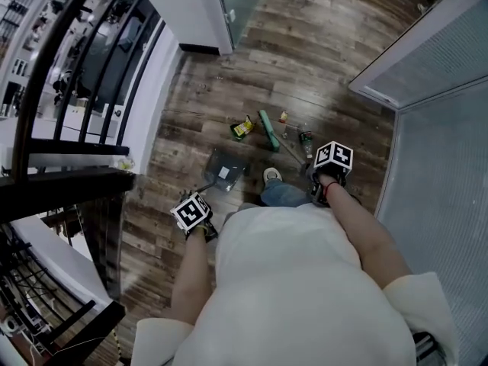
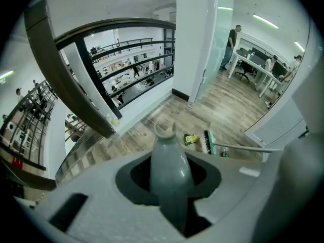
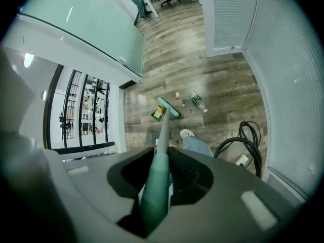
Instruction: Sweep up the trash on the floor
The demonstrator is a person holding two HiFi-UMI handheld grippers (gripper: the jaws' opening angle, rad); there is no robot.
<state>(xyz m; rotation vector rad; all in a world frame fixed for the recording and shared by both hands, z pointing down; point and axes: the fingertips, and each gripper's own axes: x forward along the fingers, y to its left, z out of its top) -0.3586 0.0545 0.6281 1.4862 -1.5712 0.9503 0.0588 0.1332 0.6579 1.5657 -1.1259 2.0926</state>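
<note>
your right gripper (image 3: 161, 168) is clamped on the green broom handle (image 3: 154, 199), which runs down to the broom head (image 3: 168, 107) on the wood floor (image 3: 212, 75), well ahead of the jaws. one yellow-green packet (image 3: 158, 113) lies just beside the head. one small scrap (image 3: 177, 95) and one clear bottle (image 3: 198, 102) lie on its other side: three bits of trash. your left gripper (image 2: 169, 178) pinches the grey dustpan handle (image 2: 166, 151). only the head view shows the dustpan (image 1: 225, 170) itself, down by your shoe (image 1: 271, 175) and near the packet. only the right gripper view shows a coiled black cable (image 3: 243, 140) by the wall.
</note>
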